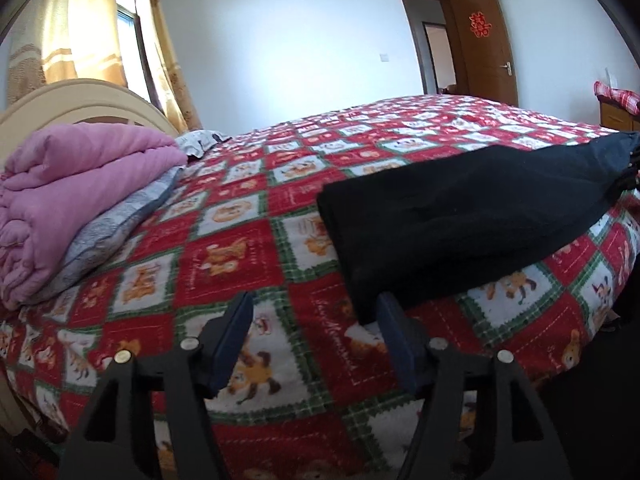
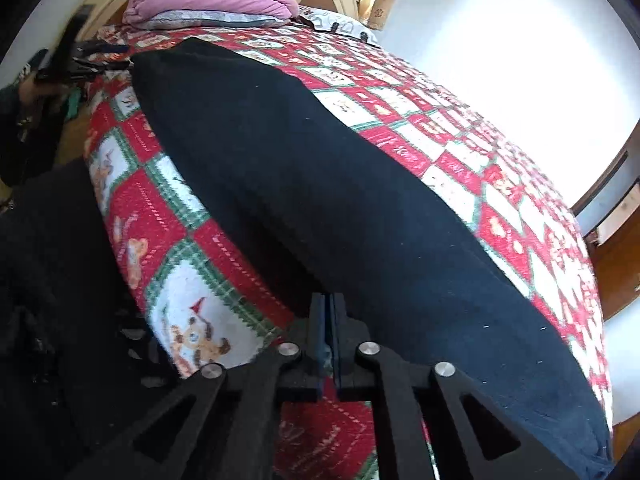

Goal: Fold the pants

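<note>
blue-padded fingers of the left gripper (image 1: 316, 320) gape wide beside the black pants (image 1: 460, 216) stretched on the checked bedspread (image 1: 240, 248); the right gripper (image 2: 329, 312), apparently pinching 1 end, risks dragging the unheld cloth askew.

Setting was a home bedroom. A bed (image 1: 248, 184) under a red, white and green patchwork cover filled the view, with a folded pink quilt (image 1: 76, 184) by the cream headboard (image 1: 80, 100) at left. Curtained window (image 1: 128, 32) far left; brown wooden door (image 1: 484, 48) stood open far right.
</note>
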`<state>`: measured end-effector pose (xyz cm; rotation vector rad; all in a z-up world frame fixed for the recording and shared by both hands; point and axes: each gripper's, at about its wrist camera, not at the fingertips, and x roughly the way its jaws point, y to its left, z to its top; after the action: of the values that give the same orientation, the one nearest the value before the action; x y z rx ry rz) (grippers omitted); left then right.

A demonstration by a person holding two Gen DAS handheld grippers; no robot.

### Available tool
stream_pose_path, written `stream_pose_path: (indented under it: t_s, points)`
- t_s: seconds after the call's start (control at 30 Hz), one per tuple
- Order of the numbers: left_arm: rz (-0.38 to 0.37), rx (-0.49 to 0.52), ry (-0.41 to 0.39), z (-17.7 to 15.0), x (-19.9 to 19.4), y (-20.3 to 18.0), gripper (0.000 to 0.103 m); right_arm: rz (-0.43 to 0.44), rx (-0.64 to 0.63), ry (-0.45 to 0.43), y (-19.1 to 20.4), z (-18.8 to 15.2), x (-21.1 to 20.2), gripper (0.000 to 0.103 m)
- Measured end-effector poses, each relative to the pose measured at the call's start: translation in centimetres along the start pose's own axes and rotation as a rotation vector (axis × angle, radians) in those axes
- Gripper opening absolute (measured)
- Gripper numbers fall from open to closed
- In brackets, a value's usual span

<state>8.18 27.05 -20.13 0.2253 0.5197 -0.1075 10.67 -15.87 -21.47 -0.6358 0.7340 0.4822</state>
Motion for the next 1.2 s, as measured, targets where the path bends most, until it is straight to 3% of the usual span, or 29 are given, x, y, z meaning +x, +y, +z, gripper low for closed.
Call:
stream_pose_path:
  t_s: [0.07,0.23,0.33,0.4,0.67,0.7,0.77,0.83,1.1,1.2]
  points:
    - [-0.008,0.007,-0.015,0.6,-0.2,-0.3,0.067,0.000,-0.020,0.001,0.3,-0.1,0.3,0.050]
    - [-0.041,0.109,-0.035,2.0,-0.3,-2.9,0.067,-0.002,-0.033,-0.044,1.1,0.1,-0.4,0.051]
    - [-0.034,0.201,0.004,2.2,0.8,-4.7,0.067,-0.018,-0.016,-0.067,0.4,0.4,-0.7,0.051]
    - [-0.038,0.210,0.018,2.0,1.5,-4.9,0.066,-0.012,0.000,-0.054,-0.2,0.4,-0.4,0.051]
    - [-0.113,0.175,0.041,1.9,2.6,-4.8,0.031,-0.014,-0.006,-0.042,-0.7,0.6,0.9,0.051]
    - [-0.121,0.172,0.040,2.0,2.5,-4.8,0.026,-0.011,-0.008,-0.039,-0.5,0.7,1.0,0.049]
    - [-0.138,0.163,0.032,2.1,2.1,-4.6,0.020,0.007,-0.006,-0.027,-0.4,1.0,1.6,0.017]
    - [-0.131,0.163,0.033,2.2,1.8,-4.4,0.012,0.025,0.004,-0.019,-0.3,1.3,1.9,0.004]
    - [-0.158,0.138,0.023,2.2,1.4,-3.9,0.012,0.044,0.020,-0.031,-0.3,1.3,-0.6,0.002]
    - [-0.166,0.152,0.042,1.7,1.8,-4.2,0.012,0.033,-0.010,0.010,0.4,0.5,0.6,0.002]
